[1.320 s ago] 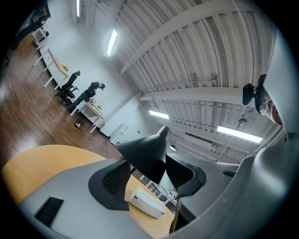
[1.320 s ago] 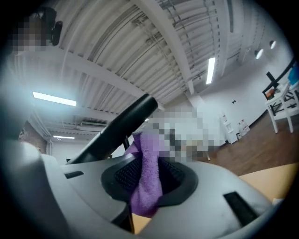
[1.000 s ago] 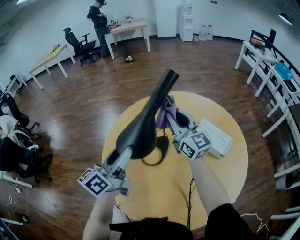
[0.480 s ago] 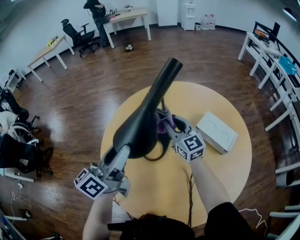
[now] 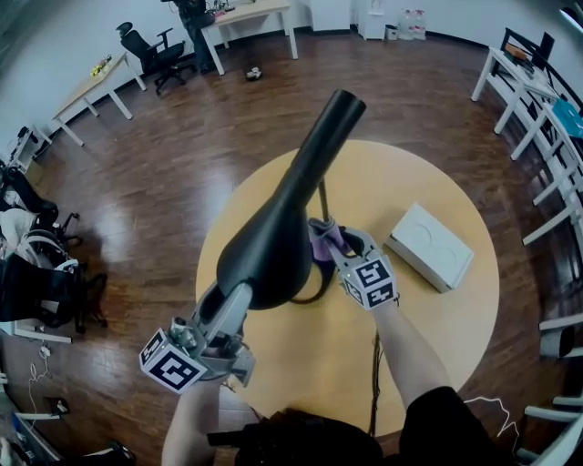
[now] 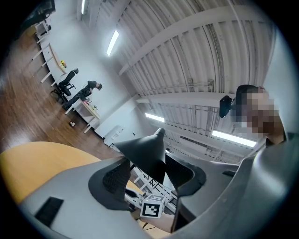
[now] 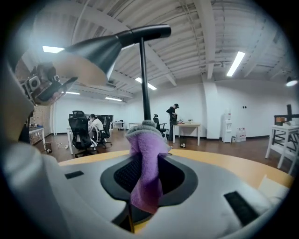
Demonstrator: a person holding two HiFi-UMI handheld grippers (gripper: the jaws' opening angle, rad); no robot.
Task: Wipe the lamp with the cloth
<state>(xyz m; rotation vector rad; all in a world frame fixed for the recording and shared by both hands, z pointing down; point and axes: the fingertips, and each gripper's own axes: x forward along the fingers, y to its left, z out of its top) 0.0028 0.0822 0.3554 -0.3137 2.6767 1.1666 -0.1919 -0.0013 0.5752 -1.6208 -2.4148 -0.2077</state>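
Right gripper (image 5: 333,237) has dropped beside the lamp (image 5: 293,196), forearm stretched forward, clamping the purple cloth (image 5: 321,240). Left gripper (image 5: 230,300) tilts upward, gripping the lamp's wide end; long axis points up-right, away.

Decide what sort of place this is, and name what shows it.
Probably an open-plan office or lab workroom: desks stand along the walls, there is a black office chair beside them, and a water dispenser stands against the far wall.
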